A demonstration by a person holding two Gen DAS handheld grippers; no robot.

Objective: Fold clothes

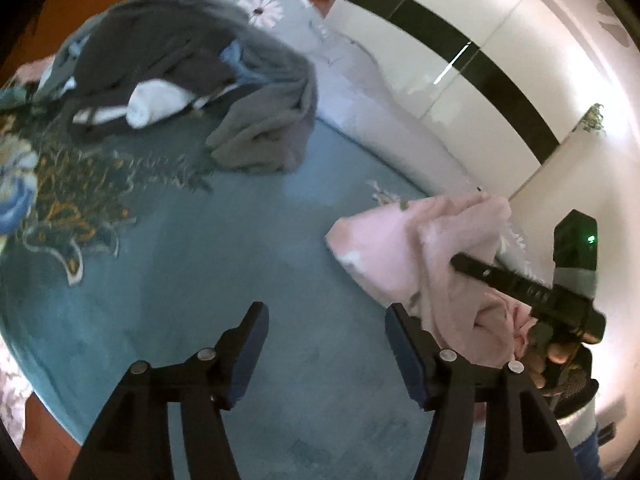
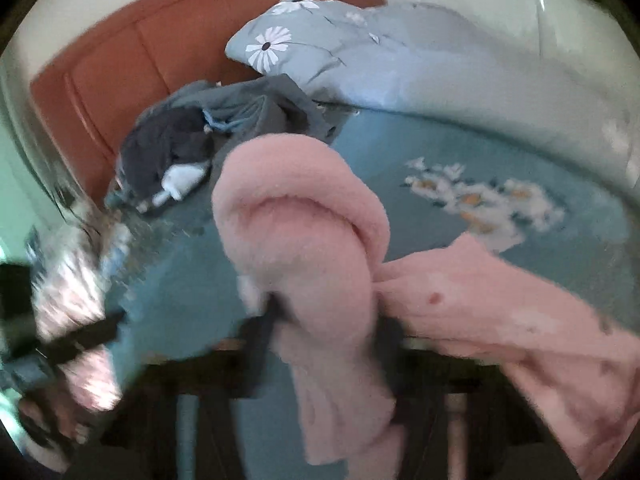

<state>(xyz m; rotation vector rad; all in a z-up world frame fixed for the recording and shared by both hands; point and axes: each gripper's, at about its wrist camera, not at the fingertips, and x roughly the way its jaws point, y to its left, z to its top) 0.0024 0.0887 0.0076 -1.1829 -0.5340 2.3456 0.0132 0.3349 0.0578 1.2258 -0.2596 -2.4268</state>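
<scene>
On the bed's teal blanket (image 1: 192, 264), your pink garment (image 1: 420, 256) lies bunched by the edge nearest the white wardrobe (image 1: 460, 40). Take that blanket as the landmark: the garment sits on its near corner, partly lifted off it.

Your right gripper (image 2: 320, 320) is clamped on a thick fold of the pink garment. The fleece bulges up between the fingers and arches over them, and the rest trails off toward the blanket's flowered patch (image 2: 480, 200). From the left wrist view you see the same gripper (image 1: 464, 264) as a black bar pressed into the pink cloth, with your hand (image 1: 552, 356) wrapped round its handle. Motion blur smears much of the right wrist view.

Your left gripper (image 1: 326, 332) hangs above bare blanket with its jaws apart and nothing between them. Its right finger (image 1: 404, 344) sits just beside the garment's hem; you cannot tell whether it touches.

At the blanket's far side lies a heap of grey clothes (image 1: 224, 92), with a white piece (image 1: 156, 102) tucked into it and a bit of light blue showing. Just beyond the heap a daisy-print quilt (image 2: 320, 44) rests against the orange headboard (image 2: 132, 56). A floral border (image 1: 52, 184) runs along the blanket's edge beside the heap.
</scene>
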